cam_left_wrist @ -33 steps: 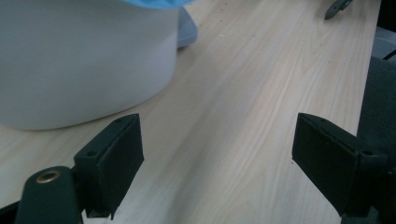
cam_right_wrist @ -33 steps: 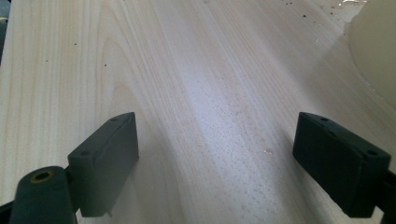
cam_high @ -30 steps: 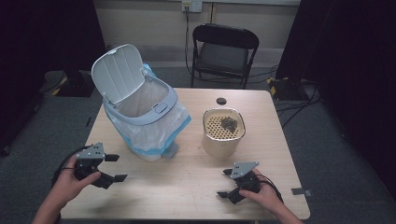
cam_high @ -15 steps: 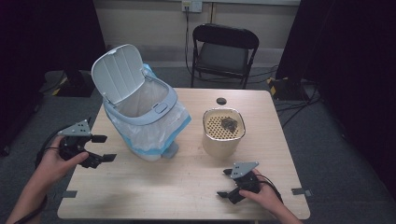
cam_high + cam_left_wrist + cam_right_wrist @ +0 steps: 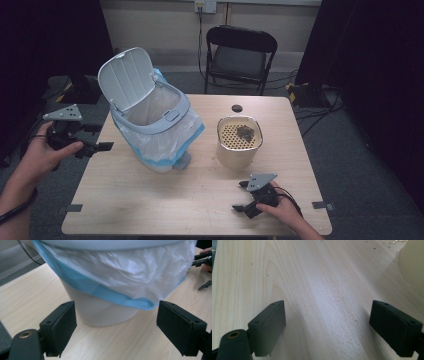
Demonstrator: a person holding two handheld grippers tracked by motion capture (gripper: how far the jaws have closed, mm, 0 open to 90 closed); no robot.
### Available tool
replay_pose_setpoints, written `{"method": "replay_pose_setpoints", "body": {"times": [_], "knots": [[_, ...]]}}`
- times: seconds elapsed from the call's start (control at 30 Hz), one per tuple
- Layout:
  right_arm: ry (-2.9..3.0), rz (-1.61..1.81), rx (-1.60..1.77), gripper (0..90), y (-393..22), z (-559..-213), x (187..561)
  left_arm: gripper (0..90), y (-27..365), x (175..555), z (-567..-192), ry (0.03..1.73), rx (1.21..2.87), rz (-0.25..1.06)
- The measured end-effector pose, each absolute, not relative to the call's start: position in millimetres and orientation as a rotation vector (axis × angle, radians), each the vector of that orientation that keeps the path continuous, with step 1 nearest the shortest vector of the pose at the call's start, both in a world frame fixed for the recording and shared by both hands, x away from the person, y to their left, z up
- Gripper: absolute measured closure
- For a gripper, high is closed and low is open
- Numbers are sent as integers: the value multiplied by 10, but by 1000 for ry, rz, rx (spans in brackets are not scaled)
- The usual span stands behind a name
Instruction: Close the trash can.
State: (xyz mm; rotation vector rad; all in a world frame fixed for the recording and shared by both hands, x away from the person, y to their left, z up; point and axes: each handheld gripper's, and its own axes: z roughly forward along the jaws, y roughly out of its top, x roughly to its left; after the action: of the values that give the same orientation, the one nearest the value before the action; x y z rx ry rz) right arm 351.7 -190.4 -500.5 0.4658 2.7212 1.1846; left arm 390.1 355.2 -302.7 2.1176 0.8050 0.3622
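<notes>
You're lifting the left gripper (image 5: 97,148) off the table and swinging it out past the left edge; a second ago it was sitting on the wood near the front. It's now levelling at the side of the white trash bin (image 5: 150,117), so you're likely lining up to grab or steady it. Its jaws are standing wide with nothing between them; in the left gripper view the bin's base (image 5: 105,312) and blue-edged liner (image 5: 120,270) are ahead of the pads, not touching. The right gripper (image 5: 244,197) isn't moving, resting at the table's (image 5: 150,200) front right, jaws spread, empty. The bin is sitting left of centre, tilted, lid (image 5: 125,77) flipped up. The dark lump on the beige perforated canister (image 5: 239,142) is too small to identify, and the bin's inside is hidden.
</notes>
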Motion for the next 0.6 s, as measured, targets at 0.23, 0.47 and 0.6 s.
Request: {"method": "replay_pose_setpoints", "body": {"times": [0.23,0.47,0.6], "knots": [[2721,1186,464,132,-1904,-5005,3519,159,3574,4041,-2834,812,2095,375],[2724,1188,461,132,-1904,-5006,3520,159,3553,4156,-2660,803,2063,384],[2725,1188,462,132,-1904,-5006,3520,159,3517,4226,-2549,799,2052,394]]}}
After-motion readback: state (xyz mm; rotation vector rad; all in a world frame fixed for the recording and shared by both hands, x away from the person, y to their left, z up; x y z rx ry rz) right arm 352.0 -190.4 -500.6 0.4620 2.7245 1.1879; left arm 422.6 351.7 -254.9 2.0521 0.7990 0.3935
